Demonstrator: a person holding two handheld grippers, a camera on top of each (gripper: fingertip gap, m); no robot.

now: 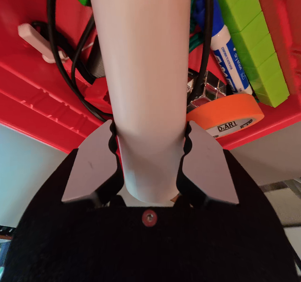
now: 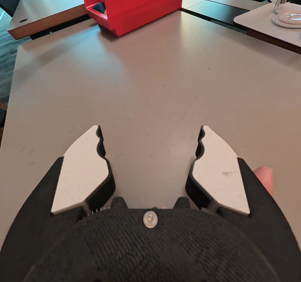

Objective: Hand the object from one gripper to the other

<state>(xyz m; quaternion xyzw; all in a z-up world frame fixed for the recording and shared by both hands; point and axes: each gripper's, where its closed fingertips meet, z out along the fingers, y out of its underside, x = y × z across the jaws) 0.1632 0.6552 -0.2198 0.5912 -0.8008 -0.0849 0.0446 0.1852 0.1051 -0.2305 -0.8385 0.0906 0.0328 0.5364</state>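
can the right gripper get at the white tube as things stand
Probably not yet. The right gripper is open over bare table, far from the red bin; the left gripper holds the white tube over that bin.

white tube (image 1: 143,62) far end cut off by top edge; black cable (image 1: 76,59) partly hidden behind it.

Soft even light, fisheye-warped edges
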